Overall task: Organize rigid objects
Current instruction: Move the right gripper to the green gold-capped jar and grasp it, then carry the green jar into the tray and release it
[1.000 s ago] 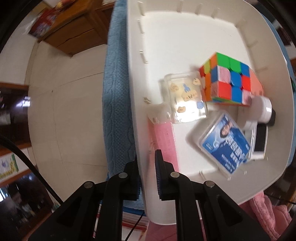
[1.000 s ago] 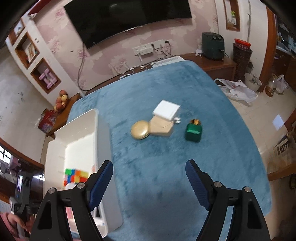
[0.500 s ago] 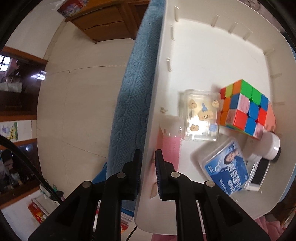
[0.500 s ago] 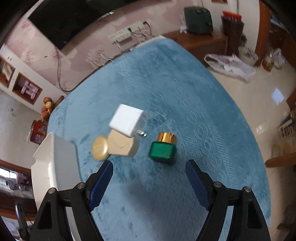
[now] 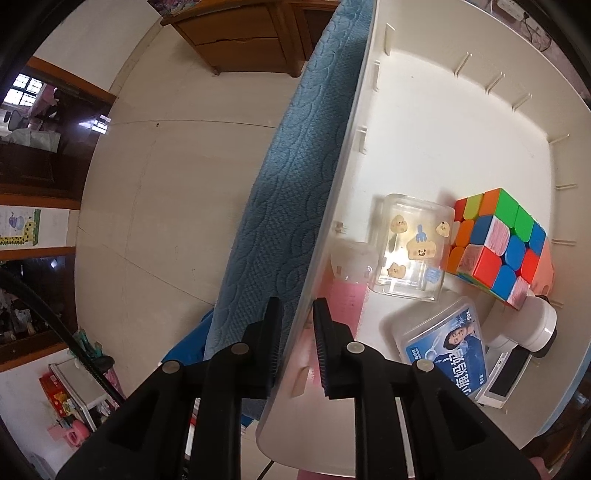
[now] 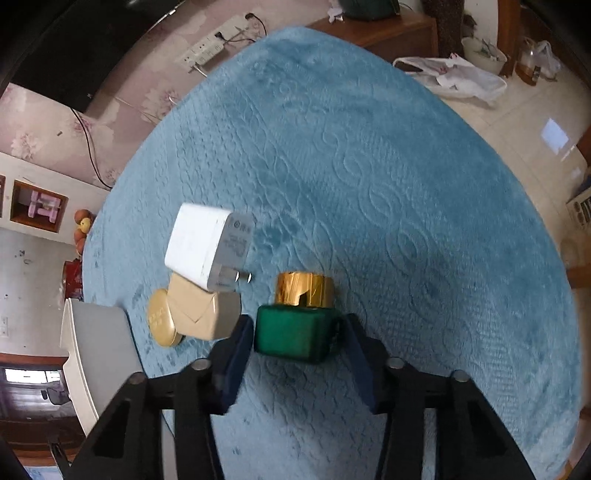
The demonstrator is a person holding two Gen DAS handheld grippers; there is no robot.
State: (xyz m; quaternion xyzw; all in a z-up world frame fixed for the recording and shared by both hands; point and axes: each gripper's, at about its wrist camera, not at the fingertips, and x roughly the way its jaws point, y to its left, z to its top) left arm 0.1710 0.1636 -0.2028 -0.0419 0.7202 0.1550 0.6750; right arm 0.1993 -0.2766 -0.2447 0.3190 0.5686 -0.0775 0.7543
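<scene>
My left gripper [image 5: 297,317] is shut on the near rim of the white bin [image 5: 436,122], one finger outside and one inside. The bin holds a Rubik's cube [image 5: 498,243], a clear sticker box [image 5: 412,247], a pink bottle [image 5: 347,291], a blue card case [image 5: 447,347] and a white round jar [image 5: 539,328]. In the right wrist view my right gripper [image 6: 297,332] straddles a green bottle with a gold cap [image 6: 295,321] on the blue cloth; its jaws stand close beside the bottle, still open. A white charger [image 6: 207,247] and a beige compact [image 6: 192,314] lie just left.
The blue cloth [image 6: 369,166] covers the table, whose edge falls to the floor at right. The white bin's corner [image 6: 85,339] shows at the left of the right wrist view. A phone-like device [image 5: 506,376] lies in the bin. Wooden furniture [image 5: 240,33] stands beyond.
My right gripper has moved down and forward to the green bottle and its jaws have narrowed around it. My left gripper keeps its hold on the bin rim while the view shifts.
</scene>
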